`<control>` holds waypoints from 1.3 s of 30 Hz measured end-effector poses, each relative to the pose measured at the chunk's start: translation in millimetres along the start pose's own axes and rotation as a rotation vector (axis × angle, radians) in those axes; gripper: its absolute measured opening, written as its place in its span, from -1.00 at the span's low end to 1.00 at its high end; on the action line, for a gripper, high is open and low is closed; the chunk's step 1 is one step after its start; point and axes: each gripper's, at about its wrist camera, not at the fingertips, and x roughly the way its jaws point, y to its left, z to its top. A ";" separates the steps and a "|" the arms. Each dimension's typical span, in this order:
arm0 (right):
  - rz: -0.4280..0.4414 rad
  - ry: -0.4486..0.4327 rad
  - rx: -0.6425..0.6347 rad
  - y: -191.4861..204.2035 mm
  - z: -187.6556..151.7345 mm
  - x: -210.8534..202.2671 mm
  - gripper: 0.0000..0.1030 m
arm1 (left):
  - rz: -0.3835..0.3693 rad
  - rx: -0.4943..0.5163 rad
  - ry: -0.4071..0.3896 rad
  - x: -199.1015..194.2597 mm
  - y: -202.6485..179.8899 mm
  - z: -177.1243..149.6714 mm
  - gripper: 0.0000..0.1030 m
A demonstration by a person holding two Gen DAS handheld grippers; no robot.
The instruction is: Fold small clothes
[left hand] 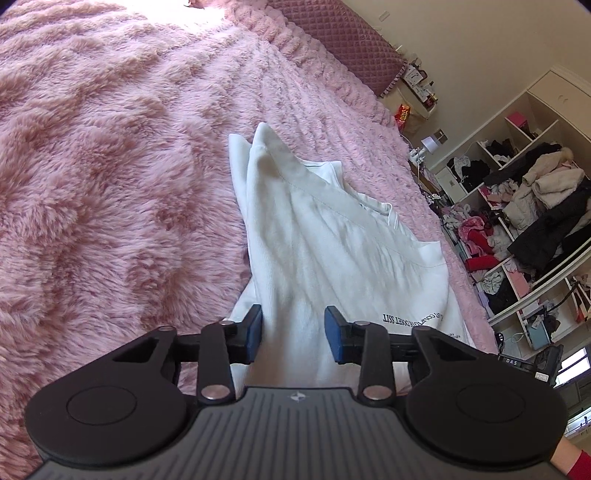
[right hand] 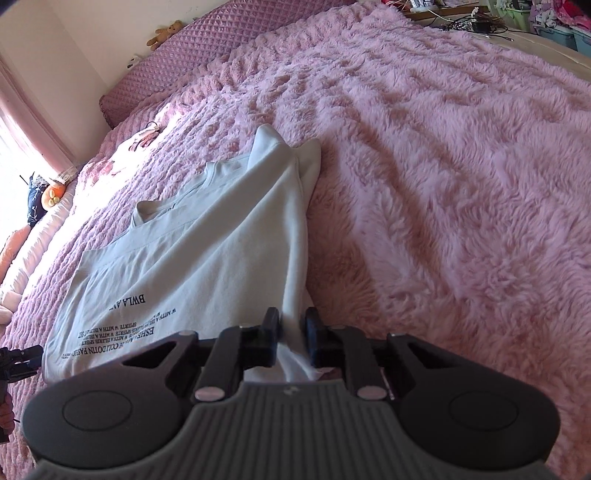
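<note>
one white shirt (right hand: 207,236) reads "bwla", right claw (right hand: 291,334) pinching it.

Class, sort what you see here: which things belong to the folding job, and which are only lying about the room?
Belonging to the job:
white T-shirt
right tool, shut on the shirt's edge
left tool, open over the shirt
pink furry blanket, the folding surface

Just lying about:
teddy bear
shelves of clothes
quilted headboard

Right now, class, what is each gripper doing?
Left gripper: open, jaws either side of the white T-shirt, not pinching it.
Right gripper: shut on the white T-shirt's edge.
</note>
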 end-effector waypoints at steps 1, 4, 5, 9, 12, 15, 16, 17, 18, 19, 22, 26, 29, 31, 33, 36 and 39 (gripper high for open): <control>0.001 -0.005 0.001 -0.5 0.5 -1.8 -0.94 | -0.002 0.031 -0.016 -1.6 -5.1 -0.4 -0.96; -0.005 -0.050 -0.017 2.8 2.5 -16.7 -0.97 | 0.044 0.062 -0.064 -10.0 -18.1 -0.3 -0.96; -0.004 -0.070 -0.017 3.2 3.0 -23.4 -0.97 | 0.077 0.055 -0.081 -13.5 -19.1 -0.1 -0.96; -0.022 -0.043 -0.019 -4.2 -0.5 -25.6 -0.97 | 0.170 0.010 -0.018 -3.6 -4.2 -3.5 -0.96; -0.052 0.012 0.014 -15.6 -10.0 -3.7 -0.95 | 0.185 0.014 0.032 9.8 3.2 -11.8 -0.95; -0.038 0.002 0.065 -21.7 -9.9 -0.9 -0.69 | 0.170 -0.004 0.022 5.5 6.6 -7.2 -0.77; -0.030 -0.008 0.072 -22.5 -7.9 -3.4 -0.57 | 0.161 -0.009 0.016 2.3 7.7 -3.5 -0.55; -0.027 -0.018 0.061 -21.4 -5.3 -5.6 -0.54 | 0.160 -0.015 0.000 -1.5 8.0 1.5 -0.44; -0.028 -0.031 0.041 -19.3 -1.8 -7.5 -0.54 | 0.161 -0.014 -0.017 -4.2 7.4 6.7 -0.23; -0.031 -0.046 0.011 -15.5 3.7 -8.9 -0.54 | 0.151 -0.002 -0.039 -6.0 6.6 12.7 -0.18; -0.033 -0.073 -0.045 -4.4 23.2 -2.9 -0.34 | 0.162 0.051 -0.086 1.5 -1.4 37.7 -0.09; -0.038 -0.107 -0.087 12.7 52.5 17.3 -0.33 | 0.181 0.123 -0.134 26.5 -12.8 66.8 -0.07; -0.053 -0.136 -0.145 28.3 77.9 36.3 -0.29 | 0.233 0.207 -0.169 46.8 -21.7 83.3 0.11; -0.071 -0.144 -0.165 33.2 92.4 49.4 -0.28 | 0.265 0.229 -0.169 62.0 -22.3 94.7 0.12; -0.084 -0.147 -0.170 35.2 105.6 61.5 -0.15 | 0.279 0.227 -0.166 75.7 -19.0 102.0 0.12; -0.098 -0.175 -0.175 35.9 118.5 72.6 -0.04 | 0.295 0.241 -0.135 93.5 -18.7 106.2 0.12; -0.107 -0.171 -0.181 36.1 126.8 84.2 -0.04 | 0.308 0.288 -0.115 107.8 -22.0 105.6 0.12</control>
